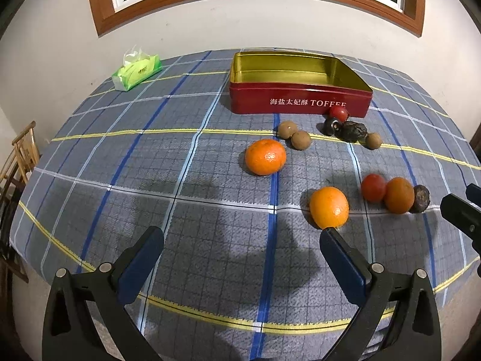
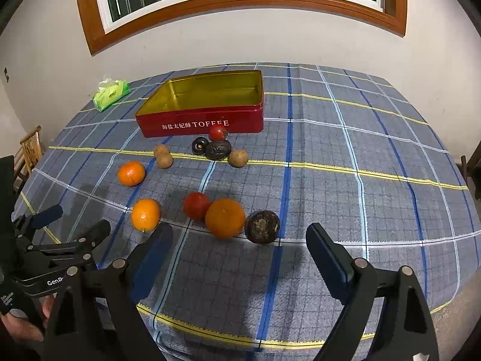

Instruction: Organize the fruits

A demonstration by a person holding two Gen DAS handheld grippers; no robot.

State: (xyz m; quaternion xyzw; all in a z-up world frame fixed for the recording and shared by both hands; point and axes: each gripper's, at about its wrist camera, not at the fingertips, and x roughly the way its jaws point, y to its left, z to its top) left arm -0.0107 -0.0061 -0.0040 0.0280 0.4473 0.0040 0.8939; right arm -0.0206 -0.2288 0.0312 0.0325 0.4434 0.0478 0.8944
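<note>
Fruit is scattered over a surface [image 1: 90,156] covered by a blue-grey plaid cloth with yellow and blue stripes. At the far side stands an open red rectangular tin with a gold interior [image 2: 204,111], lettered TOFFEE on its front wall; nothing is seen inside it. Just in front of that wall a small red tomato [image 2: 218,132] is grouped with a dark round fruit [image 2: 200,144], a wrinkled dark brown fruit [image 2: 218,150] and a tan round fruit [image 2: 238,158]. Two more tan round fruits [image 1: 294,134] lie touching each other beside an orange mandarin [image 1: 265,156]. Nearer the cameras, a second orange mandarin [image 1: 329,207] lies alone, and a row is formed by a red tomato [image 2: 196,205], a larger orange fruit [image 2: 225,217] and a dark brown rough-skinned fruit [image 2: 262,226], apparently touching one another, though the contact is hard to confirm.

The left tongs [image 1: 242,237] are held spread wide above the cloth, nothing between them, with the lone mandarin just beyond the right fingertip. The right tongs [image 2: 239,234] are likewise released and empty, the row of three fruits lying just ahead of the gap. A green tissue pack [image 1: 136,72] rests at the far left corner.
</note>
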